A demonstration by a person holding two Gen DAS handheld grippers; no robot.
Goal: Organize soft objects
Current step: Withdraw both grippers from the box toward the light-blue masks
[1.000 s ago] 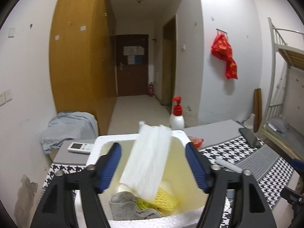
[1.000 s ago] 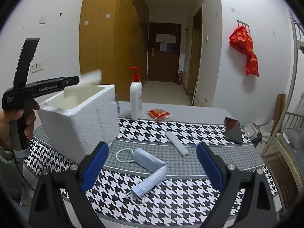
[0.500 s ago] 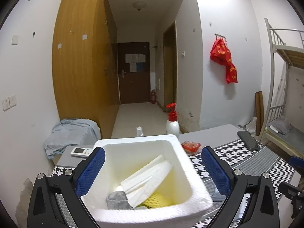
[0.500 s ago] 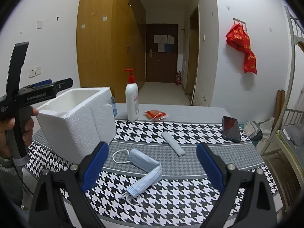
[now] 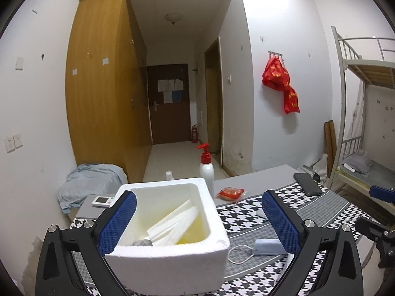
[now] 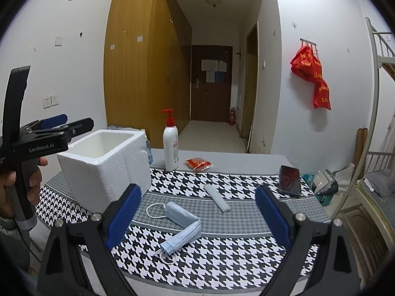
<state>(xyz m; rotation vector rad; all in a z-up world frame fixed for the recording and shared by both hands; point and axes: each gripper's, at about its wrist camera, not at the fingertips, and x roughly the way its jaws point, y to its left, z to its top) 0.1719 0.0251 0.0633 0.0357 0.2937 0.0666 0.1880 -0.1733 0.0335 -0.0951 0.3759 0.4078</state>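
- Folded pale-blue face mask [image 6: 181, 224] with white ear loops lay limp on the houndstooth-patterned surface [image 6: 246, 246], beside the white foam box [image 5: 170, 254].
- Right gripper [image 6: 197, 219] hovered above it, fingers wide and empty; next, probably descend and pinch.
- Left gripper [image 5: 198, 218], also wide, held nothing.

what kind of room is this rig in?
Most likely a dorm room: a metal bunk bed stands at the right, a wooden wardrobe lines the entry corridor to the door, and a houndstooth-covered table serves as the workspace.
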